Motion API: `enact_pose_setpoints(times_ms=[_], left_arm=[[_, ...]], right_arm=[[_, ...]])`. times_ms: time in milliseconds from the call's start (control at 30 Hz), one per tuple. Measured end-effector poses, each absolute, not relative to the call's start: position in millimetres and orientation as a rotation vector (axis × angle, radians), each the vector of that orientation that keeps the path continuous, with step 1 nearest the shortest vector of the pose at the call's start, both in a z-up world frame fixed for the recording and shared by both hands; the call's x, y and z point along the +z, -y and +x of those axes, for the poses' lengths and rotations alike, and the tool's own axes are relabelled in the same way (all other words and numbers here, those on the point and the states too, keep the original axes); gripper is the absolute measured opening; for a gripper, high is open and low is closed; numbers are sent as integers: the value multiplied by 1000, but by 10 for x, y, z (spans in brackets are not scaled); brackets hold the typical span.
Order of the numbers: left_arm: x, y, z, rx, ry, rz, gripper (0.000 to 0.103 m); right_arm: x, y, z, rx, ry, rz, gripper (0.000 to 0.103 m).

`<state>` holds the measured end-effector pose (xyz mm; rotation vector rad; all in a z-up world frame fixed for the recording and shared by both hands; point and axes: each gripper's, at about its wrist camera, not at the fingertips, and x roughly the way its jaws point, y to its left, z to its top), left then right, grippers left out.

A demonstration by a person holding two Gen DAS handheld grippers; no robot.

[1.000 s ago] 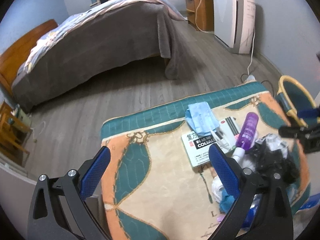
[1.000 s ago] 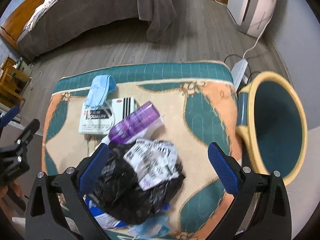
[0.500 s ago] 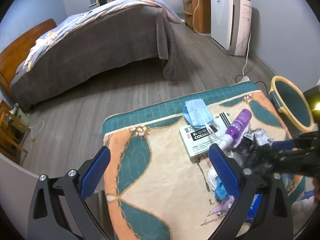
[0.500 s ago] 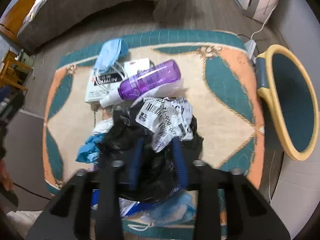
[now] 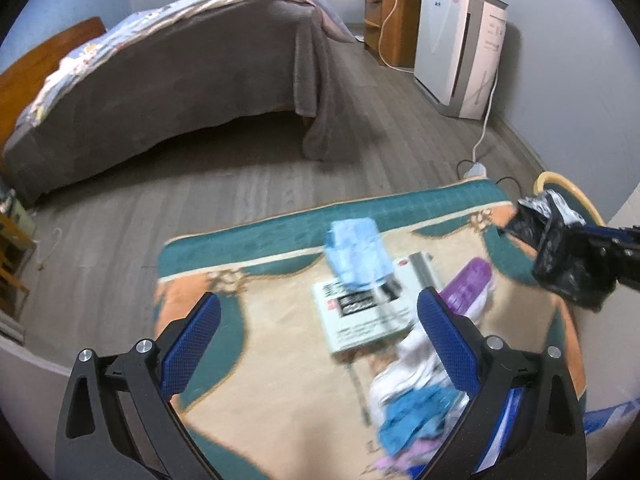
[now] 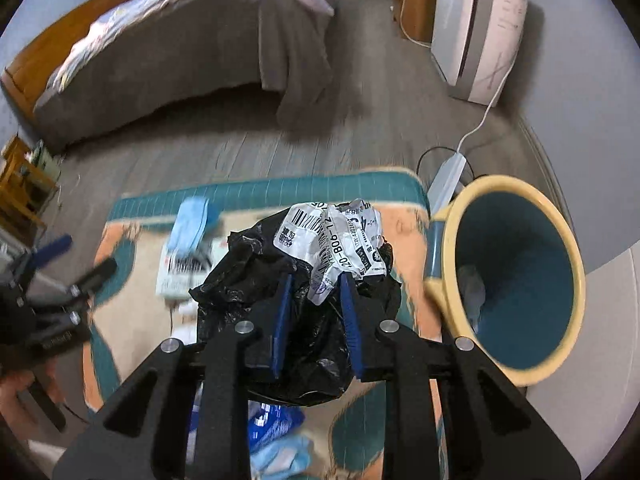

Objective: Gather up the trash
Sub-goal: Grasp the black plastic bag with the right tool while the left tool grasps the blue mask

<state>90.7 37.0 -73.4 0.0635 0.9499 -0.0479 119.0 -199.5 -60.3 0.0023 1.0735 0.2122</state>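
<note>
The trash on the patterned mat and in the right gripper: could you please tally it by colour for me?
Black: 1, the black plastic bag, held in the right gripper
Purple: 1, the purple bottle
White: 1, the medicine box
Light blue: 1, the face mask
Mixed: 1, blurred pile of wrappers
Total: 5

Dim even indoor light, motion blur, dark fisheye corners.

Your pile of trash [image 5: 416, 412] blurred, half behind finger; box [image 5: 364, 316] print unreadable; bin [image 6: 520, 280] bottom unclear.
</note>
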Motion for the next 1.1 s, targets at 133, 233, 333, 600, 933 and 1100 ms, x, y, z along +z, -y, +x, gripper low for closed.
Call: enact_pose_setpoints(times_ms=[133,233,333,600,933,1100], left_arm=[[-964,-218,1161,-55,-987,81,97],[-1137,-200,1314,-37,-1017,93,97],[-1285,-202,1481,-22,-1045,88,97],[-1470,-142,1795,-38,-1070,61,94],[-1605,-5,1784,-77,-1130,135,26],[-1261,29,1681,-71,-1026,140,20]], right_arm=[[-686,2064,1402,190,-1058,-44,24],[-740,2161,1535,166,-1051,-49,24],[-782,2267,1647,136,-1041,-61,24],[-778,2337,1682,151,-1043,-31,24],[-679,2335,1618,187,-1033,-31,24],[-596,2376,1573,189,-1014,-33,24]])
